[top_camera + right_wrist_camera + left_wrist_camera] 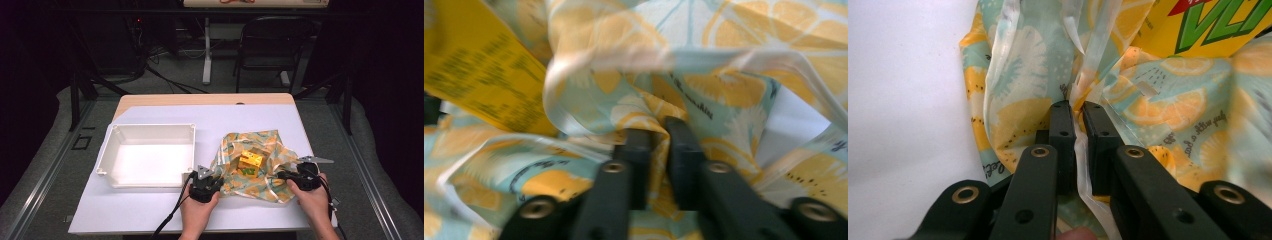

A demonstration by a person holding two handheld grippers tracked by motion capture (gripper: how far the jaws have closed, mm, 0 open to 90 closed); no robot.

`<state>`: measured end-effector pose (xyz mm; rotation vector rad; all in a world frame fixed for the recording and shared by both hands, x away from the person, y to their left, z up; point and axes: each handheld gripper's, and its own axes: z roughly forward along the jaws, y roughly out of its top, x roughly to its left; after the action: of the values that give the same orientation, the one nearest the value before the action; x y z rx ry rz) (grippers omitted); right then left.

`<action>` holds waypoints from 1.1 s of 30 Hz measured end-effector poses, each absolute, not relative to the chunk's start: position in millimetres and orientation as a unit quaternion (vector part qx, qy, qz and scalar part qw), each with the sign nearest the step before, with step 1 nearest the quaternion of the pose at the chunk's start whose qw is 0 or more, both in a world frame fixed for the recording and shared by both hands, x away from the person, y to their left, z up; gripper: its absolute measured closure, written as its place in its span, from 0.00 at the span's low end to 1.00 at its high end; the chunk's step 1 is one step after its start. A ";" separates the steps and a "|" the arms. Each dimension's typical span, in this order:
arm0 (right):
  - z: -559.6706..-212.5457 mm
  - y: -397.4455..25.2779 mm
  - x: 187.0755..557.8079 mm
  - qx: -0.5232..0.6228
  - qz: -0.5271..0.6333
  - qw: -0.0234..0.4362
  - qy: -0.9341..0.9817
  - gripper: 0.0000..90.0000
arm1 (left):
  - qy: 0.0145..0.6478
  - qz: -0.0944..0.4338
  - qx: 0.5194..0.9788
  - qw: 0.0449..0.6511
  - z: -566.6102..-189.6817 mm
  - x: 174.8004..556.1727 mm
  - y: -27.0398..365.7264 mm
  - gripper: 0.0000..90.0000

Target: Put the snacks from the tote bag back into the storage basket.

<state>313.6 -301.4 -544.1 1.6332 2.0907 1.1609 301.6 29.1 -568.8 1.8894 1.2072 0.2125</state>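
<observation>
A lemon-print cloth (260,145) in teal and yellow lies crumpled on the white table, right of centre. On its middle sits a small yellow box (250,163) with green lettering. My left gripper (206,181) is at the cloth's left corner, and in the left gripper view (1077,111) its jaws are shut on a fold of the cloth (1048,65), with the box (1208,25) beyond. My right gripper (295,177) is at the cloth's right side; in the right gripper view (659,126) its jaws pinch the cloth (724,90), with the box (479,70) at upper left.
A white rectangular tray (112,150) stands on the table to the left of the cloth, close to my left gripper. The table's front edge (150,231) is just behind both hands. A dark folding chair (272,45) stands on the floor beyond the table.
</observation>
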 end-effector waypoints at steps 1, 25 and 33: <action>-541.0 -301.9 310.8 0.551 0.408 0.129 0.717 0.72 | 0.484 0.079 0.758 0.430 -568.7 301.9 29.5 0.93; -459.4 -257.3 279.0 0.396 0.517 0.250 0.716 0.35 | 0.472 0.092 0.761 0.435 -568.1 299.2 28.2 0.91; -480.7 -234.5 300.5 0.377 0.500 0.222 0.747 0.29 | 0.471 0.091 0.761 0.436 -568.1 299.0 28.3 0.91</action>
<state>300.5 -234.5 -480.7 1.0411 2.0639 1.3818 299.0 28.3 -568.1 1.8940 1.1730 0.2272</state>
